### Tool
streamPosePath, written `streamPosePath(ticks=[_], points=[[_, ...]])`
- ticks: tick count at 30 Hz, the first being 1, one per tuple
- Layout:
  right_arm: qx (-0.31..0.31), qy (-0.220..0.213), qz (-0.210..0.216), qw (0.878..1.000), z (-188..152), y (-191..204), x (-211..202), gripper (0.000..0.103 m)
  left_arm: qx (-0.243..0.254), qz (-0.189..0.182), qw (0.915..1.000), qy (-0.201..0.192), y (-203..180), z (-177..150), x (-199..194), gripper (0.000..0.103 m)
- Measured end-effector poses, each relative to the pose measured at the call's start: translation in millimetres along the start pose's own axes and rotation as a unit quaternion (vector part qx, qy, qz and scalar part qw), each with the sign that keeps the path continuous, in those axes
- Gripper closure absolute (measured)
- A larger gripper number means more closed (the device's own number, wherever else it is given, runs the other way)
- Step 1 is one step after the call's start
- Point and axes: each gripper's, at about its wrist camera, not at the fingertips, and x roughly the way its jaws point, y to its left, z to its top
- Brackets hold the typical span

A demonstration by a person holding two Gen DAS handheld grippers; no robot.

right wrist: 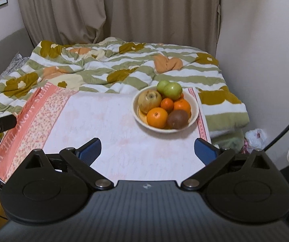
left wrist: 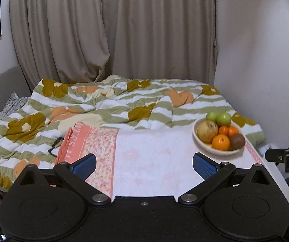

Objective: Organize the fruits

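My left gripper (left wrist: 144, 166) stands wide, nothing between its blue pads (left wrist: 85, 166); it hangs over the near edge of the table (left wrist: 154, 161). My right gripper (right wrist: 147, 151) is wide too and empty, also over the near edge. Both point down at the pink cloth (right wrist: 108, 125) covering the table.

The bowl (right wrist: 193, 111) sits near the table's far right corner, well apart from either gripper. In it: two green apples (right wrist: 172, 90) at the back, a yellowish pear (right wrist: 149, 101) on the left, oranges (right wrist: 157, 117) in the middle and front, a kiwi (right wrist: 177, 119) front right.

Beyond the far edge lies a striped quilt (right wrist: 108, 68), then curtains (right wrist: 124, 10).
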Motion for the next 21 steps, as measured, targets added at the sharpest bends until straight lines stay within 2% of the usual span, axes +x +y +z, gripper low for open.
streamPosePath(ticks=[6, 21], points=[[0.0, 0.004, -0.008, 1.0, -5, 10, -3, 0.0, -0.014, -0.005, 0.9998, 0.013, 12, -9, -2, 0.0], [0.001, 0.004, -0.011, 1.0, -5, 15, -3, 0.0, -0.006, 0.0, 0.9999, 0.009, 12, -8, -5, 0.0]])
